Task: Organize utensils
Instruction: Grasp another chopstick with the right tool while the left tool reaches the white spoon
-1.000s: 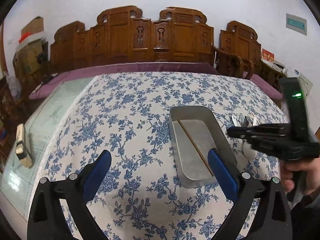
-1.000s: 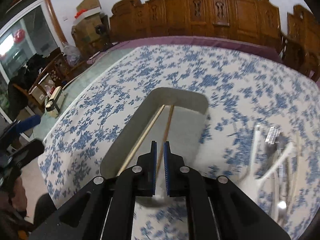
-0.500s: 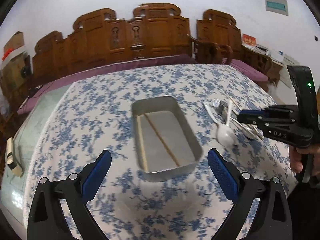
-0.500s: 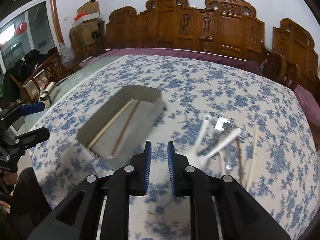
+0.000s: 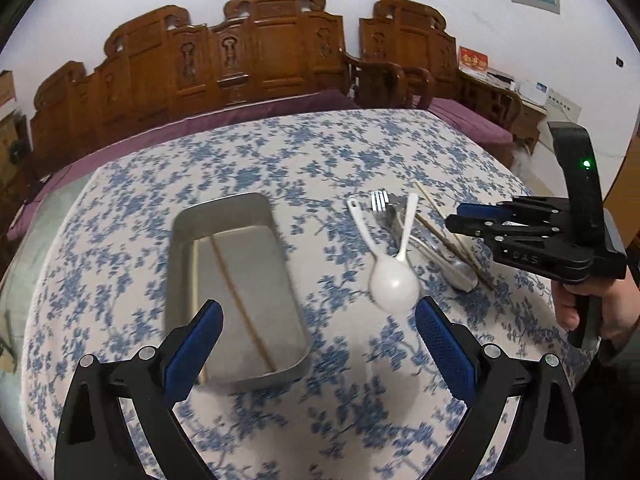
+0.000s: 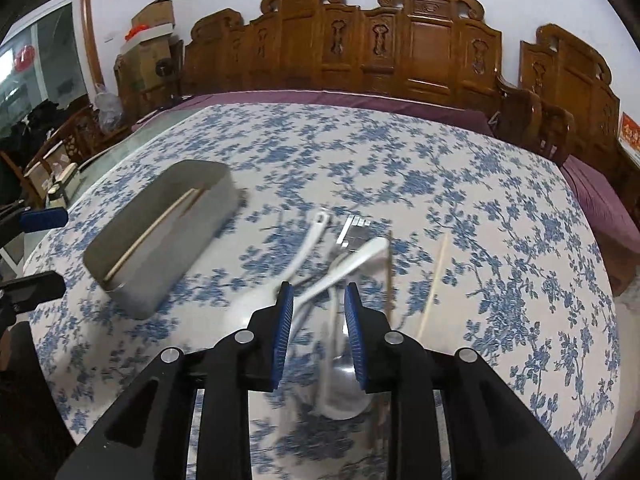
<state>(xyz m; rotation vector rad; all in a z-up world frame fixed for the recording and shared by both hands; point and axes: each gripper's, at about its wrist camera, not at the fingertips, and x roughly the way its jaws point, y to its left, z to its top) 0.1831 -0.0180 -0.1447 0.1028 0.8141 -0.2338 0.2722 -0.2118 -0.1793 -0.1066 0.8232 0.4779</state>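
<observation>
Our utensil pile (image 5: 416,236) — white spoons, a fork and loose chopsticks — lies on the blue-flowered tablecloth (image 5: 304,160) just right of the metal tray (image 5: 236,292), which already holds two chopsticks (image 5: 240,300) lying lengthwise. We hover our right gripper (image 6: 318,312) low over the near end of the pile with its jaws partly apart and nothing between them. Our left gripper (image 5: 316,332) hangs with jaws spread wide and empty above the tray's near right corner, carved wooden chairs (image 5: 256,48) lining the wall beyond.
</observation>
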